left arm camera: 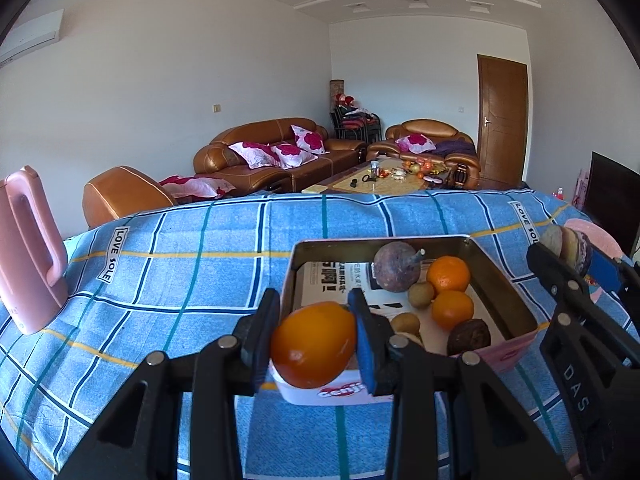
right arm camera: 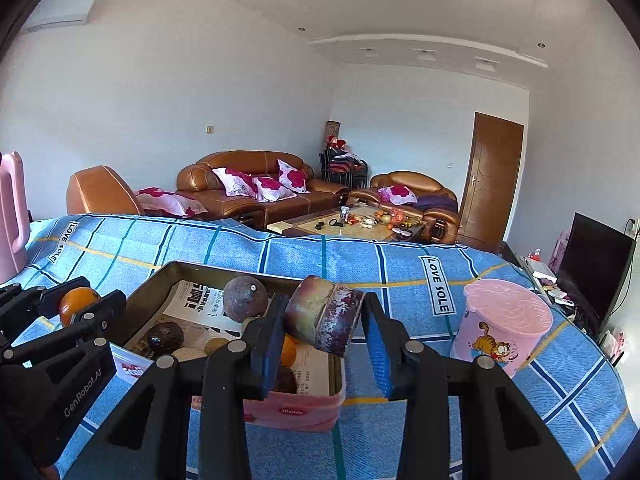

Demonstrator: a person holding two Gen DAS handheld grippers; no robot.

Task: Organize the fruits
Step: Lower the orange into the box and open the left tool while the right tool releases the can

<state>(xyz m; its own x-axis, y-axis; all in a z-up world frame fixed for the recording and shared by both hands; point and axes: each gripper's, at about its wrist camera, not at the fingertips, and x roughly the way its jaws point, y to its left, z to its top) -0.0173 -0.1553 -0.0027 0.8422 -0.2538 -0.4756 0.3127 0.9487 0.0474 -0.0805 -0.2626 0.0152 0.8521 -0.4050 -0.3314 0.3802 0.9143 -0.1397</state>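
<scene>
The tabletop, draped in a blue checked cloth, spreads beneath both tongs. Just ahead of them sits the open tin box, lined with printed paper and already loaded: a round purple fruit, two small oranges, brownish little fruits and a dark wrinkled one. Out to the right of the right tongs stands a pink lidded cup with a cartoon cat. Far left of the left tongs, a pink kettle stands. Left tongs are clamped on an orange right at the box's near rim. Right tongs pinch a purple-and-yellow fruit chunk, held above the box's right side.
</scene>
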